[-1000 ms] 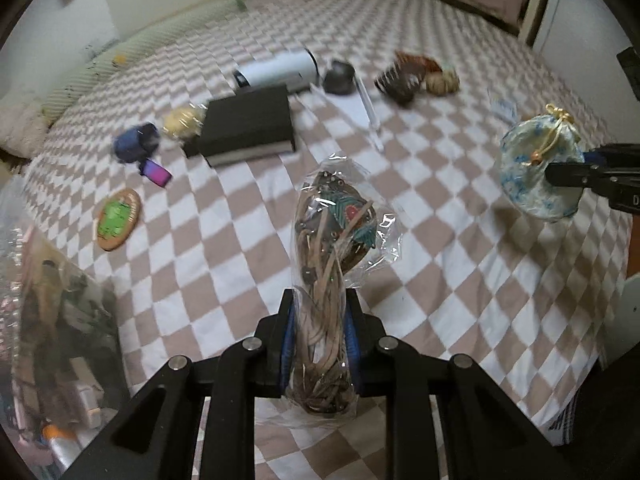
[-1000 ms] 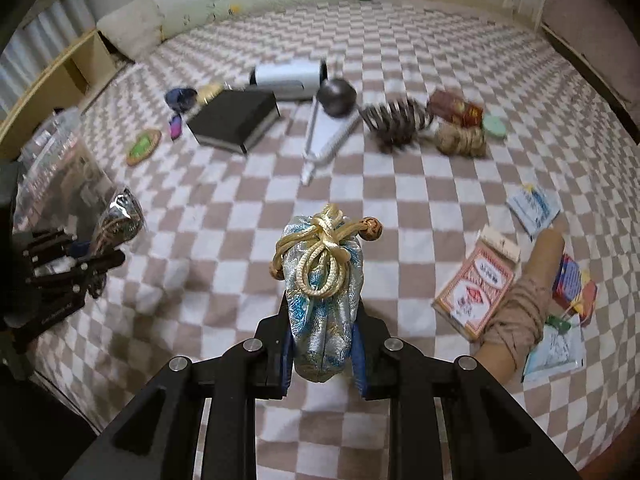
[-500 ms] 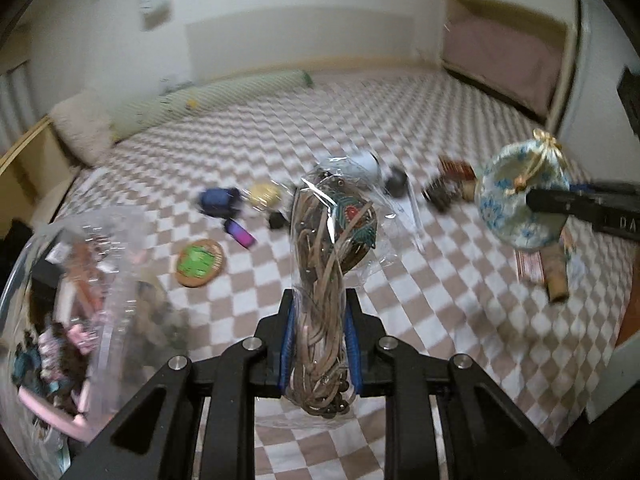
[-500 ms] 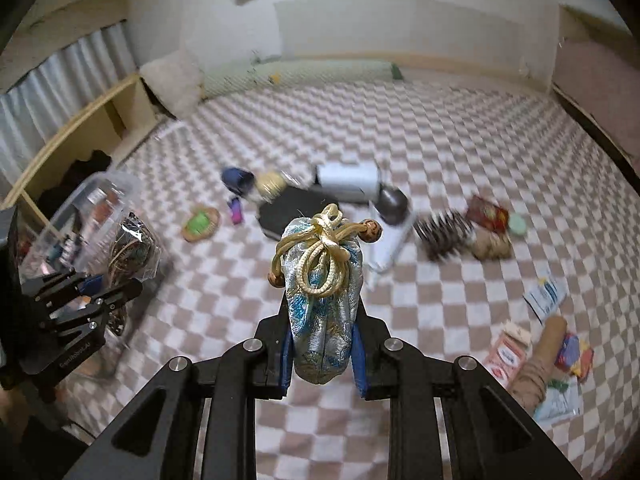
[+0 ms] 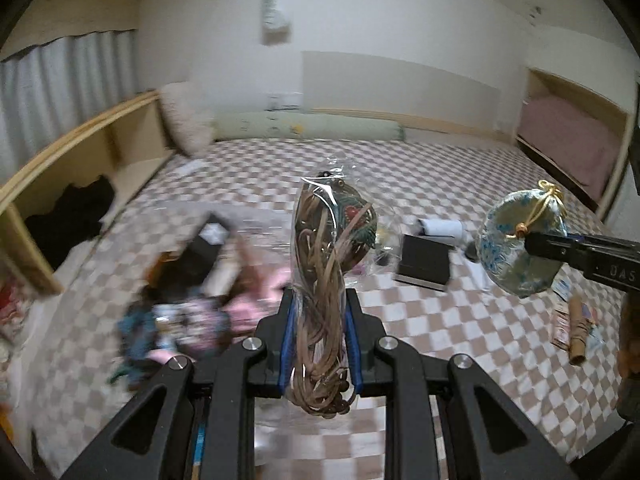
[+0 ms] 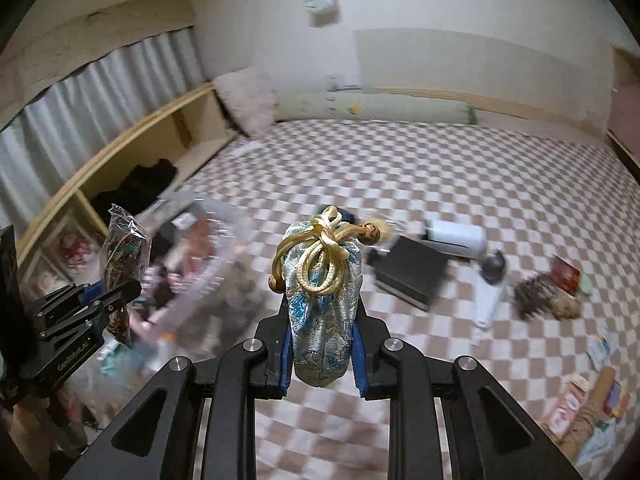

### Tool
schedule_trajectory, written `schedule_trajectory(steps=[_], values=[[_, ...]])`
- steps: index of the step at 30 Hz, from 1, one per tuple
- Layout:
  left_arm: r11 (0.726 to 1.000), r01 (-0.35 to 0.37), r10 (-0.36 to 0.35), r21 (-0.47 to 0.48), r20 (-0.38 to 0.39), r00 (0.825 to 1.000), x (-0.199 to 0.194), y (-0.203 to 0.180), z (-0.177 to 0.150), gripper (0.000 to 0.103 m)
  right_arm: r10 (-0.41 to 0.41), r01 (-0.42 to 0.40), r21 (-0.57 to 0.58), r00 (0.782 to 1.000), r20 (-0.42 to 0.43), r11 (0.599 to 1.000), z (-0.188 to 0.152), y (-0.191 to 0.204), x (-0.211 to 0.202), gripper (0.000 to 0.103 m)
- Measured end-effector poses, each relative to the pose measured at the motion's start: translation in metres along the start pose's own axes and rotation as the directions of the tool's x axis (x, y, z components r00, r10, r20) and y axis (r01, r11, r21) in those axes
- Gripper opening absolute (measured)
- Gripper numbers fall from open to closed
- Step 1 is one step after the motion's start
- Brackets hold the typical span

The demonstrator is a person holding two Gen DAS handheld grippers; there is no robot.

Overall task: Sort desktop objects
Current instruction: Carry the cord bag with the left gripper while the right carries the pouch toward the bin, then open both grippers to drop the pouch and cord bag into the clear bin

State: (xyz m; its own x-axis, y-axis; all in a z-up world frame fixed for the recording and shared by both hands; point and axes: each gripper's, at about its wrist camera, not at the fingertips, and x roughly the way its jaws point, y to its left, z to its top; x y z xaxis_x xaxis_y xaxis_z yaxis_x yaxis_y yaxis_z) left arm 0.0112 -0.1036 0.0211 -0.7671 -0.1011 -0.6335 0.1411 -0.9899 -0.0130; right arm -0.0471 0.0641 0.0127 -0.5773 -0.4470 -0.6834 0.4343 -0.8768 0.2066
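Both tongs carried a load above the checkered bed.

The left tongs [image 5: 320, 320] were clamped on a clear packet of brown cords [image 5: 326, 264], held upright over a blurred clear bin [image 6: 200, 264] of mixed items. The right tongs [image 6: 322, 336] gripped a blue-and-gold drawstring pouch [image 6: 324, 304] just beside it, with a black box [image 6: 412, 276] on the bed [image 6: 440, 168] behind.

Clear bin's [image 5: 188, 280] contents blurred.

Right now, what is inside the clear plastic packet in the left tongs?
The clear plastic packet shows coiled brown cords and a teal-and-red ornament. The left tongs cover its lower sides.
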Motion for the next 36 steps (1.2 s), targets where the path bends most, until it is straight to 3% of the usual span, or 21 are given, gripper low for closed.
schedule_trajectory(steps=[8,17,23,30,36], values=[[0.986,-0.129,0.128,-0.103,-0.008,0.992,-0.029,0.086,-0.025,0.022,0.171,-0.175,-0.085,0.984,-0.051,0.981,-0.003,0.087,0.019,0.024],[0.964,-0.212,0.203,-0.160,-0.071,0.977,-0.037,0.141,-0.059,0.022,0.339,-0.365,-0.159,0.926,-0.167,0.917,-0.026,0.172,0.038,0.024],[0.960,-0.234,0.223,-0.151,-0.085,0.971,-0.035,0.153,-0.070,0.022,0.349,-0.404,-0.225,0.904,-0.247,0.887,-0.048,0.215,0.060,0.024],[0.960,-0.226,0.216,-0.164,-0.077,0.973,-0.031,0.161,-0.070,0.022,0.318,-0.407,-0.258,0.891,-0.324,0.876,-0.065,0.238,0.089,0.024],[0.960,-0.220,0.209,-0.175,-0.078,0.975,-0.024,0.162,-0.067,0.022,0.311,-0.433,-0.241,0.855,-0.415,0.869,-0.075,0.240,0.107,0.026]])
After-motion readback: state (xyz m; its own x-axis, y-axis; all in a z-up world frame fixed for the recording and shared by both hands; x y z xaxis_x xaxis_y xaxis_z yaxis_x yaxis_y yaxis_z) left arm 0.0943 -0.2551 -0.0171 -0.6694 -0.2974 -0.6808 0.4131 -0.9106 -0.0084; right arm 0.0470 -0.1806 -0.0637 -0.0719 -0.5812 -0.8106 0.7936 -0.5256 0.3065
